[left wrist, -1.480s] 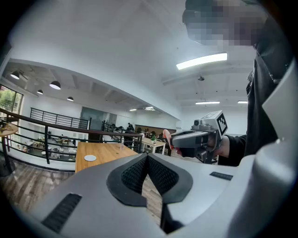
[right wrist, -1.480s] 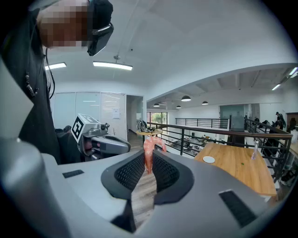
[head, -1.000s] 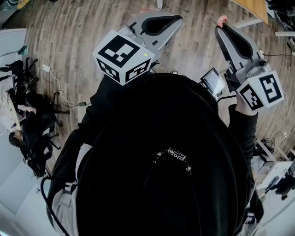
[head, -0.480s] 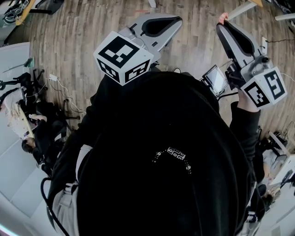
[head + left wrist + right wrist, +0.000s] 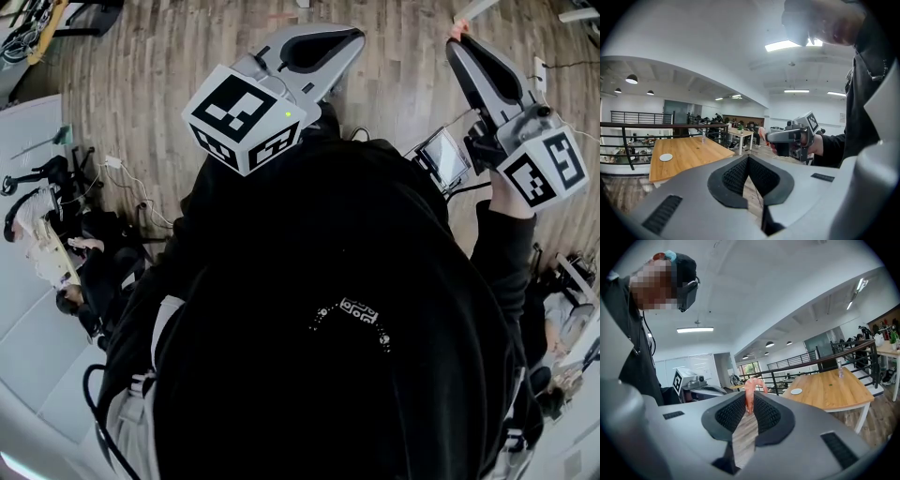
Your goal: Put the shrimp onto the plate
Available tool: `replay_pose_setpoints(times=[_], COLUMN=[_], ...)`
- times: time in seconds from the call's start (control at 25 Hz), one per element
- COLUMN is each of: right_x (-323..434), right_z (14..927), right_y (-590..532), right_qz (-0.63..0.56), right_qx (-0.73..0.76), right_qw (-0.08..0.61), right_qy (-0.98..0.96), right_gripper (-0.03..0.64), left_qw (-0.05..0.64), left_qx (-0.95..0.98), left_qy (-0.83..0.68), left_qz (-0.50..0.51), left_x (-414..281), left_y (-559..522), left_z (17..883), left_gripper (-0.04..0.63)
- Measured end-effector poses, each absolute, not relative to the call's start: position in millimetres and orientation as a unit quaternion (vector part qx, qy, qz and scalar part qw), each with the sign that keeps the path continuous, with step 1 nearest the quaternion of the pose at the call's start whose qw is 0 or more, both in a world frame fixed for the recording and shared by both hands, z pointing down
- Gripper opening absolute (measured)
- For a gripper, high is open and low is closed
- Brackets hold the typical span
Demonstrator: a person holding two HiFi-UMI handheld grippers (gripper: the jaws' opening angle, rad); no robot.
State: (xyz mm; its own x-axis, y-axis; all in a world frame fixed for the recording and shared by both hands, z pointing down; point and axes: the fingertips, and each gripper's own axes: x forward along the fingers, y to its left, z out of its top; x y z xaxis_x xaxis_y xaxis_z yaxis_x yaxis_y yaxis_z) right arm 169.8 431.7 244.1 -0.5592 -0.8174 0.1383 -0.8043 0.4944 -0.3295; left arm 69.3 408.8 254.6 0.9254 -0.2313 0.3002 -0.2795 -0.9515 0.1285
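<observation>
One shrimp [image 5: 751,382] is clamped in your right tool [image 5: 749,395], left tool [image 5: 748,158] together and empty; release it only directly above the plate [image 5: 796,391].

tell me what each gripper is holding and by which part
The right gripper pinches the shrimp by its straight lower end; the curled end sticks out above. The left gripper is shut and empty.
</observation>
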Motion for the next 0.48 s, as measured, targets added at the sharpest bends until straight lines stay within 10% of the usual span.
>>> replay_pose_setpoints(times=[0.48], right_x=[206], right_z=[239], right_y=[429], right_qz=[-0.159], right_qx=[-0.519], right_qw=[0.013], right_qy=[0.840], right_gripper=[0.064], left_qw=[0.066], left_qx=[0.984], left_qy=[-0.100], left_qz=[0.132], left_x=[108], left_y=[384], left_z=[251], left_gripper=[0.000])
